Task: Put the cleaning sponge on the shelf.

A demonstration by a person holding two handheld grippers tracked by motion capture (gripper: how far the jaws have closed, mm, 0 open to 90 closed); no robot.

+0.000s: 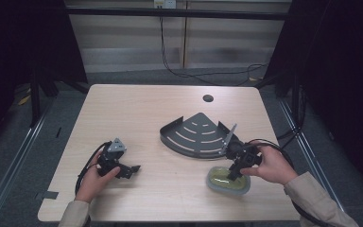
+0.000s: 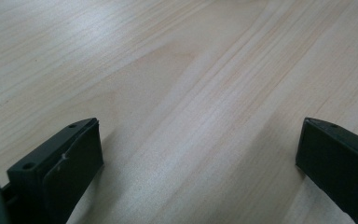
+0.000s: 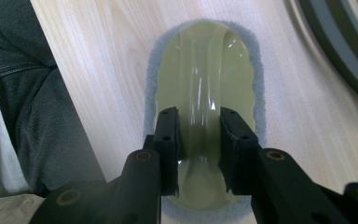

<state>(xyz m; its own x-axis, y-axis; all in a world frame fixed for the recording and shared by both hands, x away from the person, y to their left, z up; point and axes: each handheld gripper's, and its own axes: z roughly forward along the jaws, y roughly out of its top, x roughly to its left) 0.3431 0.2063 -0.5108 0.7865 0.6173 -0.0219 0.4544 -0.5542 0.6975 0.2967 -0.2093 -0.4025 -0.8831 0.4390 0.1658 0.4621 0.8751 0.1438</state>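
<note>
Right gripper (image 1: 234, 174) clamps the raised handle of the olive scrubber (image 3: 205, 84) near the desk's (image 1: 137, 109) front right corner. Grey quarter-round rack (image 1: 196, 135) holds nothing. Left gripper (image 2: 200, 154) jaws spread wide.

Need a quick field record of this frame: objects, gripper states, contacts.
table: light wood
rack: grey slotted corner shelf, centre-right
scrubber: yellow-green handle on grey pad, near edge, in front of rack
right gripper: jaws closed on scrubber's handle ridge
left gripper: open, nothing between jaws, low over bare table
rack-scrubber: apart
</note>
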